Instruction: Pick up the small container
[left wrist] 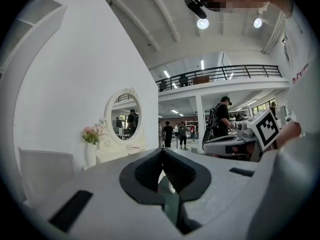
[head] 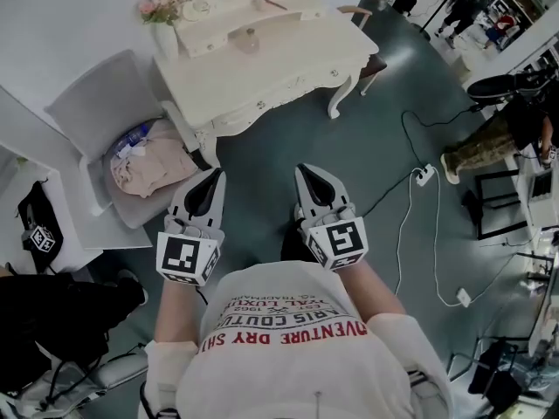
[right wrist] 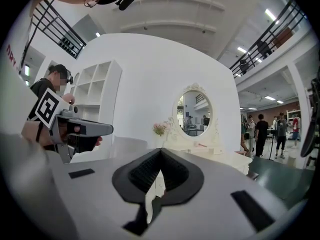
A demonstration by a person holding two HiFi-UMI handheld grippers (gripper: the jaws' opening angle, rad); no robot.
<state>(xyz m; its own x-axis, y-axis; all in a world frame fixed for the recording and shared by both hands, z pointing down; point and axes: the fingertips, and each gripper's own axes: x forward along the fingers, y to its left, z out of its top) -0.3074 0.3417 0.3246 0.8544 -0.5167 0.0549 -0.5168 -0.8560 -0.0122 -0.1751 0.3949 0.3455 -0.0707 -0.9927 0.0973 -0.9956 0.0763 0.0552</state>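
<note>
A small pinkish round container (head: 248,42) sits on the cream dressing table (head: 297,64), in front of its oval mirror (right wrist: 194,109). In the right gripper view the container (right wrist: 195,144) is a tiny shape on the tabletop. My left gripper (head: 214,175) and right gripper (head: 303,169) hang side by side over the grey-green floor, well short of the table and pointing toward it. Both are shut with nothing between the jaws. The left gripper's (left wrist: 162,150) tips meet in its own view, and the right gripper's (right wrist: 161,150) tips do too.
A vase of pink flowers (head: 164,11) stands at the table's left end. A grey chair (head: 83,103) holding clothes (head: 148,164) is left of the table. Cables and a power strip (head: 424,175) lie on the floor to the right. Several people stand far off.
</note>
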